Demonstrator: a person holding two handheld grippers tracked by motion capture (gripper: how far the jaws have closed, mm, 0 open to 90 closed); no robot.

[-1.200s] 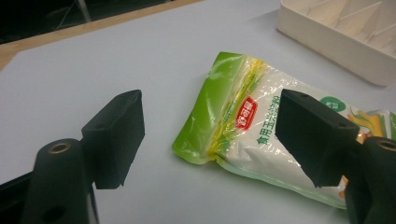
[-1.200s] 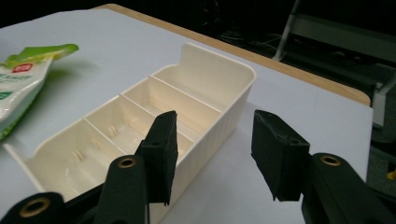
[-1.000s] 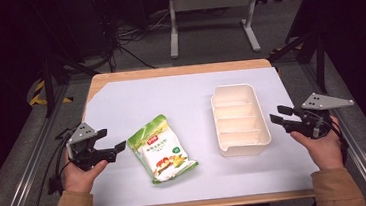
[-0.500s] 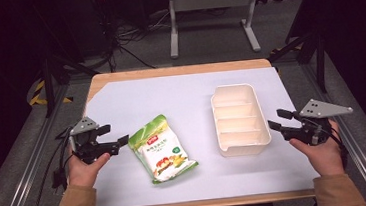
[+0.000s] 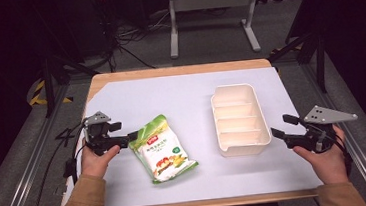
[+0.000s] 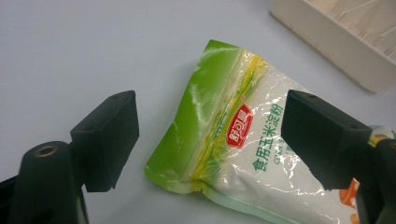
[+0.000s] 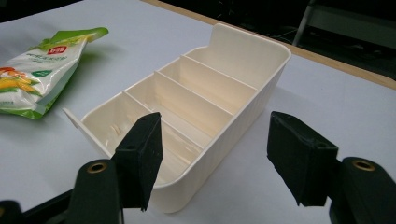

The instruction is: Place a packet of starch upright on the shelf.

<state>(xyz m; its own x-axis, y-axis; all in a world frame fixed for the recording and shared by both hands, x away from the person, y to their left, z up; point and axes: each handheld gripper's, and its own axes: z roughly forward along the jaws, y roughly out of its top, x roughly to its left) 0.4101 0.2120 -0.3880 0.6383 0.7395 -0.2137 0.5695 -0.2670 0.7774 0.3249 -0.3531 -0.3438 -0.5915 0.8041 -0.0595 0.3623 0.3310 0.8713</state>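
The table (image 5: 180,95), covered by a pale sheet, carries two things well apart from each other: a cream tray (image 5: 239,119) with four compartments on the right half, all of them empty as far as the right gripper view shows, and a green and white bag (image 5: 161,149) of starch lying flat on the left half. The bag lies tilted, its green sealed top toward the left gripper (image 5: 127,136) and its printed end toward the person. That left gripper is held low beside the bag with its jaws spread wide; in the left gripper view the bag's green top sits between the two black pads (image 6: 108,140) but neither pad touches it. The right gripper (image 5: 279,126) hovers just beside the near right corner of the tray, jaws likewise apart and holding nothing. Judged from this, the work is at its very start: the bag has not been gripped or lifted and the tray has nothing in it. What seems left is closing on the bag's top edge, carrying it across and setting it into the tray.
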